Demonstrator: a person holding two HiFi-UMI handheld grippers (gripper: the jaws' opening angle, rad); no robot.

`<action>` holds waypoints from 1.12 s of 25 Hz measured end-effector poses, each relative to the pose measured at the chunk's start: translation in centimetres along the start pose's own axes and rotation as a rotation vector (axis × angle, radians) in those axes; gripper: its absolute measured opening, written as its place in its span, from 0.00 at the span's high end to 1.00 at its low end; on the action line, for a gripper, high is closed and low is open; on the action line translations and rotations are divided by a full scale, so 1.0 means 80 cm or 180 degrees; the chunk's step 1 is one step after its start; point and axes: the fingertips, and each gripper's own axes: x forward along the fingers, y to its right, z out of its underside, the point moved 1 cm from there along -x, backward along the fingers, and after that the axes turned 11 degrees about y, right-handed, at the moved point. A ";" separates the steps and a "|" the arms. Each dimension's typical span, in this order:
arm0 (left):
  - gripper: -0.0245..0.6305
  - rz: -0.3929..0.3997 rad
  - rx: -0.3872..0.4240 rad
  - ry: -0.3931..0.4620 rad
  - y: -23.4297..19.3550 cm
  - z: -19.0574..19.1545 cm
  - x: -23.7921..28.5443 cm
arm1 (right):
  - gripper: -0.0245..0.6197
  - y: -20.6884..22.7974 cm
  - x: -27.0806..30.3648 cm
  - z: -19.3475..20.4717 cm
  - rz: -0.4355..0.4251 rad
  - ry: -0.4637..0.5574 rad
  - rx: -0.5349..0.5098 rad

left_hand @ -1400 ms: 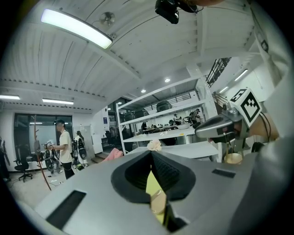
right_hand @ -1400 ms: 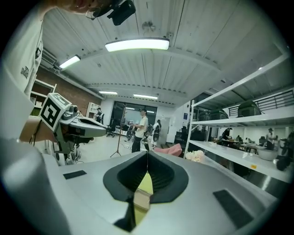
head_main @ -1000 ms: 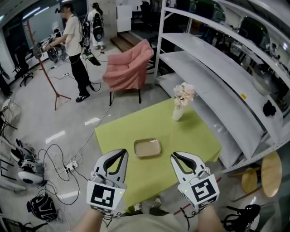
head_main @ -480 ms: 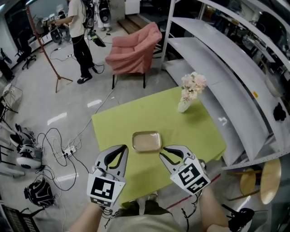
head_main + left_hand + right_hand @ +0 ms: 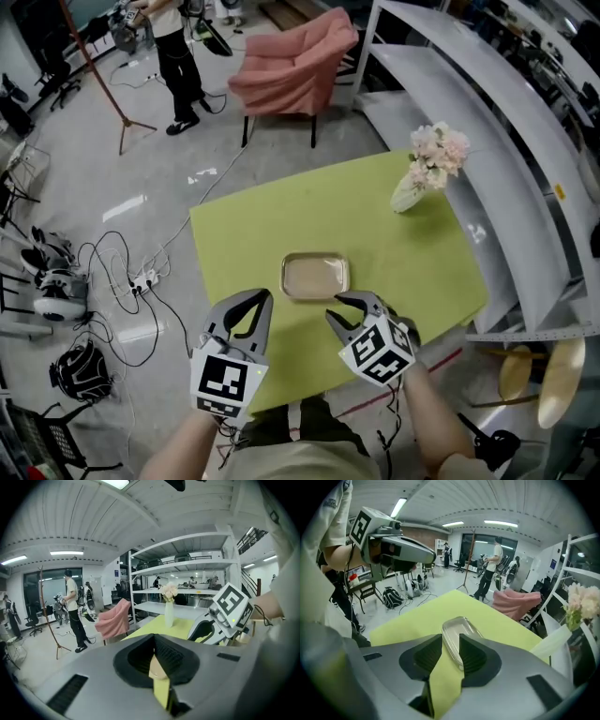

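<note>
Standing by, I see the right gripper (image 5: 347, 306) hanging just short of the tray (image 5: 315, 276). Its jaws are spread a little, and its own view frames the tray's near end in the gap between them. I can't tell whether they touch it yet. The tray is shallow, looks empty, and lies flat on the green table (image 5: 272, 220), slightly toward the person's side of the middle. The left gripper (image 5: 262, 299) hovers over the table's near edge, left of the tray and apart from it, its jaws pressed together on nothing. To my eye that thin, low rim wants a slow, square approach: fingers dropped level with the lip and centred on the near end, so the tray neither skids away nor tips. The vase (image 5: 410, 192) of flowers stands well apart at the far right corner, out of harm's way.
</note>
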 end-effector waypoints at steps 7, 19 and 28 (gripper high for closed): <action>0.95 0.0041 -0.0150 -0.0196 0.001 0.054 0.025 | 0.78 0.000 0.043 0.042 -0.0128 -0.0285 -0.0020; 0.95 0.0156 -0.0347 -0.0414 0.002 0.113 0.047 | 0.85 0.000 0.098 0.083 -0.0230 -0.0689 -0.0438; 0.95 0.0165 -0.0366 -0.0471 -0.006 0.125 0.049 | 0.89 -0.004 0.105 0.082 -0.0307 -0.0793 -0.0646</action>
